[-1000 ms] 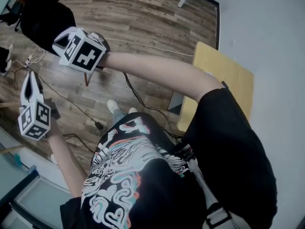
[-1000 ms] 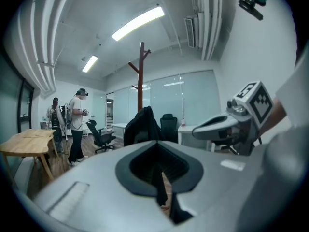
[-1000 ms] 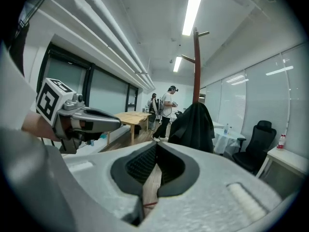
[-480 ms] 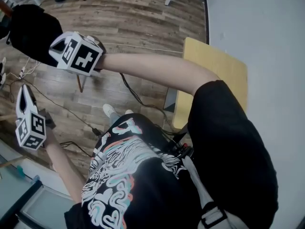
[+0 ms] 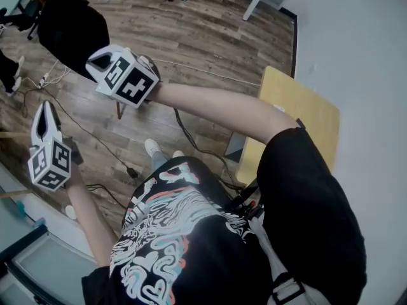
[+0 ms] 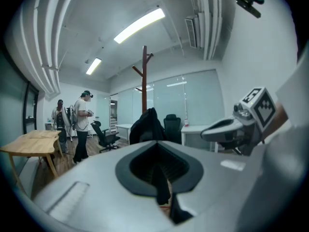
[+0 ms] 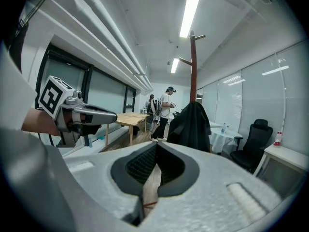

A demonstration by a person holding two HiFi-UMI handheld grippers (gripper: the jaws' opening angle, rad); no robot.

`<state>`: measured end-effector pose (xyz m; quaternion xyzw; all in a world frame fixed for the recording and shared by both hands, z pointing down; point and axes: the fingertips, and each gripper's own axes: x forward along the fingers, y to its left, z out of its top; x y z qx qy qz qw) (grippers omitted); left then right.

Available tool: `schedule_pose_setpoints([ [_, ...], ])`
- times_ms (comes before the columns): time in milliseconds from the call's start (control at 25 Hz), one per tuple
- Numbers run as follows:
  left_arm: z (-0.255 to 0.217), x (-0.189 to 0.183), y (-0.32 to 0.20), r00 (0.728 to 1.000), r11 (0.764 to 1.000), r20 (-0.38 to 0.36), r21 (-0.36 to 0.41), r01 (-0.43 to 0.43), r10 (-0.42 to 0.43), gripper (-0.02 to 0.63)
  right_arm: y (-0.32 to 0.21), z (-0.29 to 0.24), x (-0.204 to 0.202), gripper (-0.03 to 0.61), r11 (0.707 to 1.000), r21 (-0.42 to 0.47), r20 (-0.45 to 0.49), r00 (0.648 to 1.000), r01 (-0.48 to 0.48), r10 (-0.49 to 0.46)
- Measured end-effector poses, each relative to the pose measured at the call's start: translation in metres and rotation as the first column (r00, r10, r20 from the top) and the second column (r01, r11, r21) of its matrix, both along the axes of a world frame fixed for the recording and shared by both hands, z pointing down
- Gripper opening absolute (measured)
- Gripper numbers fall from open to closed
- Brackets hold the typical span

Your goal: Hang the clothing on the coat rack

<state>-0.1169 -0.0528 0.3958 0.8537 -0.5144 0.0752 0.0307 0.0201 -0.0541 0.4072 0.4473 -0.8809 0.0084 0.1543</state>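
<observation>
Jaws are pressed together and empty on both the left gripper (image 6: 161,175) and the right gripper (image 7: 153,170). Ahead of them, and apart from them, stands the rack (image 7: 193,66) with the black coat (image 7: 192,127) draped against its pole. The hanging looks done, and nothing seems left but to withdraw.

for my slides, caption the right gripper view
Shut right gripper faces a dark garment hanging on the coat rack

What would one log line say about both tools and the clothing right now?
left tool: shut, empty | right tool: shut, empty | black clothing: on coat rack, held by neither tool
</observation>
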Motion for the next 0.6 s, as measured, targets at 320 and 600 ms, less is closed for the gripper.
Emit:
schedule_pose_setpoints([
  [320, 0.002, -0.008, 0.001, 1.000, 1.000, -0.010, -0.005, 0.014, -0.014, -0.011, -0.005, -0.002, 0.003, -0.002, 1.000, -0.001, -0.011, 1.000, -0.005, 0.005],
  [600, 0.003, -0.018, -0.001, 1.000, 1.000, -0.010, -0.008, 0.017, -0.017, -0.011, -0.003, 0.006, -0.007, -0.002, 1.000, -0.001, -0.026, 1.000, 0.012, -0.012],
])
